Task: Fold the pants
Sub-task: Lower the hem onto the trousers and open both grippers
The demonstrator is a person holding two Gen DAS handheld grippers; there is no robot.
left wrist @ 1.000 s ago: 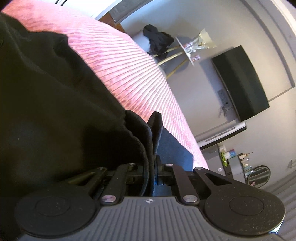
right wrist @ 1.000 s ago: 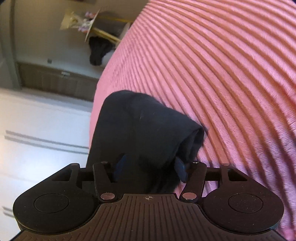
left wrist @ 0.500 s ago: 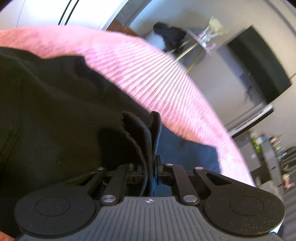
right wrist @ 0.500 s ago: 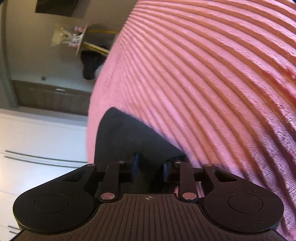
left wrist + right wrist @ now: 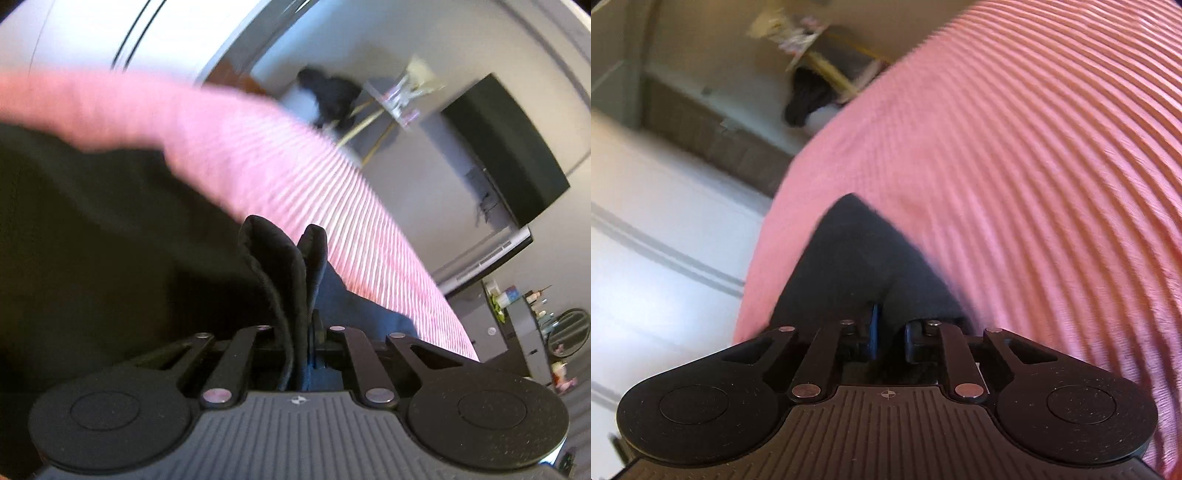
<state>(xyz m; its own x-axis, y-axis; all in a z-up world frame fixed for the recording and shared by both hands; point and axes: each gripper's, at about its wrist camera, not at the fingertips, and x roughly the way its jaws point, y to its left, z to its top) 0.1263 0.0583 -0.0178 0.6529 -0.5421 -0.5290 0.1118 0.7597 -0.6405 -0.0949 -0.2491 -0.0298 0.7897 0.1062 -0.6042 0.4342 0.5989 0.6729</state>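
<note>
In the left wrist view, the left gripper point(image 5: 301, 332) pinched a bunched fold of the black pants point(image 5: 103, 240), which filled nine o'clock over the pink ribbed bedspread point(image 5: 295, 177). One dark TV point(image 5: 506, 147) hung at two o'clock.

In the right wrist view, the right gripper point(image 5: 890, 332) clamped one pants point(image 5: 857, 258) corner; bedspread point(image 5: 1015, 166) spread toward two o'clock, one white cabinet point(image 5: 665, 229) at nine.
</note>
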